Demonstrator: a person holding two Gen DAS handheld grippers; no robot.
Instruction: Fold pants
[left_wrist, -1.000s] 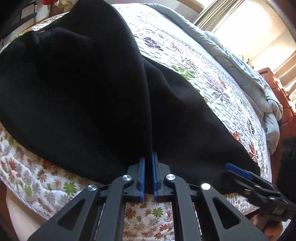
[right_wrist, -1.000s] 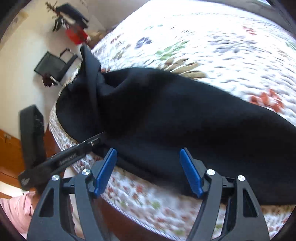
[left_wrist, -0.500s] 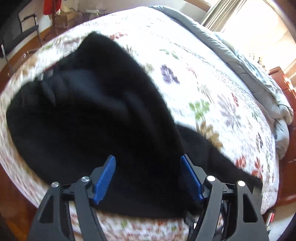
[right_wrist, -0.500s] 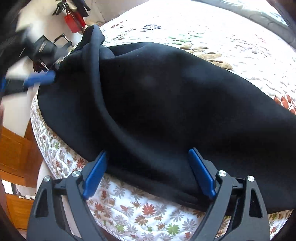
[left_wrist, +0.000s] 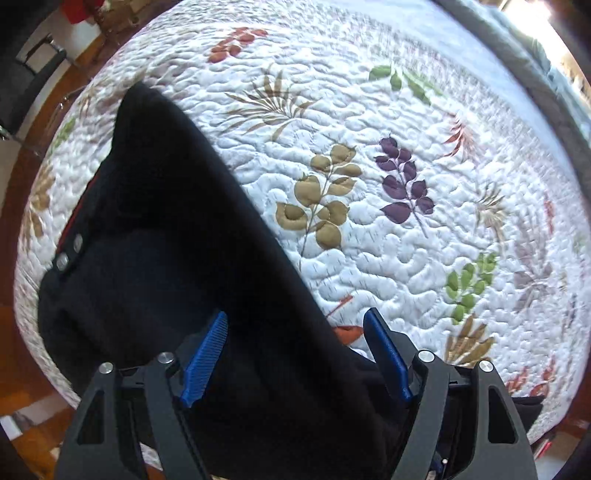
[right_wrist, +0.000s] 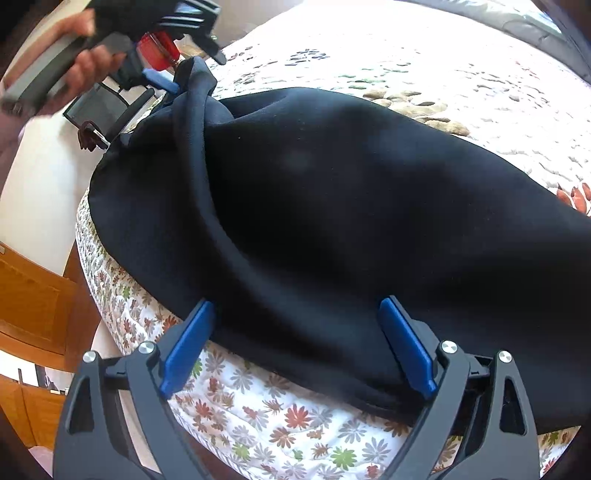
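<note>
Black pants (right_wrist: 332, 221) lie along the near edge of the bed on a floral quilt (right_wrist: 461, 81). In the left wrist view the pants (left_wrist: 166, 240) show a waistband with two metal buttons (left_wrist: 68, 253) at the left. My left gripper (left_wrist: 295, 354) is open, with black cloth lying between its blue pads (left_wrist: 207, 354). It also shows in the right wrist view (right_wrist: 162, 79), held in a hand at the pants' raised far end. My right gripper (right_wrist: 295, 347) is open, its jaws spanning the pants' near folded edge.
The quilt (left_wrist: 406, 166) covers the bed beyond the pants. A grey blanket (left_wrist: 535, 74) lies along the far side. A black chair (right_wrist: 107, 110) and a red object (right_wrist: 159, 51) stand by the wall, with wooden floor (left_wrist: 22, 155) beside the bed.
My left gripper opened and let go of the cloth, then moved to the waistband end. My right gripper stayed open and came closer to the pants' near edge.
</note>
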